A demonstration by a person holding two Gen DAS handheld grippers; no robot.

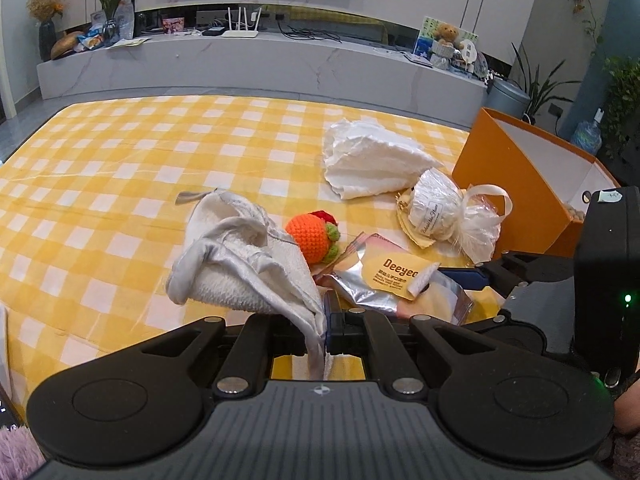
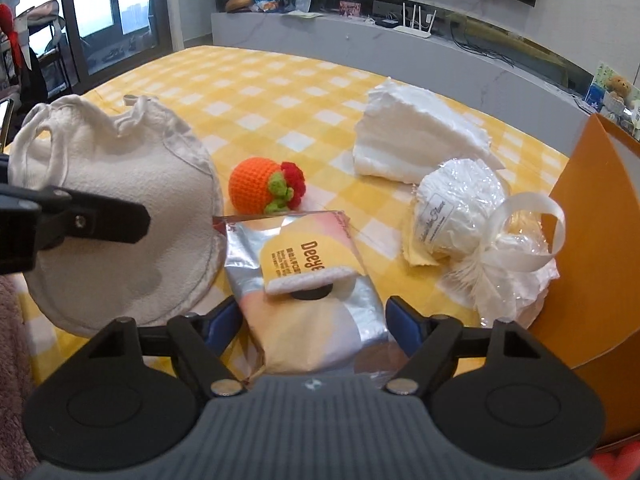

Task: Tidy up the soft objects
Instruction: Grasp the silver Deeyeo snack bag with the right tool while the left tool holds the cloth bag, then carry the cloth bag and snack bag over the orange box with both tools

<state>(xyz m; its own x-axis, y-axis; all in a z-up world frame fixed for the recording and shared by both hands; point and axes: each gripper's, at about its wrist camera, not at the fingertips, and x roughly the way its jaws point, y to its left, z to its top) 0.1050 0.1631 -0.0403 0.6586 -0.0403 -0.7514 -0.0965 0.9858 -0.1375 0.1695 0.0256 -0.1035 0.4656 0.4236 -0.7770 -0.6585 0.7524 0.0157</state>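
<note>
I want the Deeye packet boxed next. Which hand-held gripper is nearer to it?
Right. The right hand-held gripper straddles the Deeye packet, open. The left hand-held gripper sits beside it, shut on the white cloth.

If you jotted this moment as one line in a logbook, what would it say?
left gripper: shut on white cloth | right gripper: open, straddling foil packet | orange box: beside

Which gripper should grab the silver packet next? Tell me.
Right. The right gripper is open with its fingers either side of the silver packet; the left gripper is shut on the white cloth.
</note>
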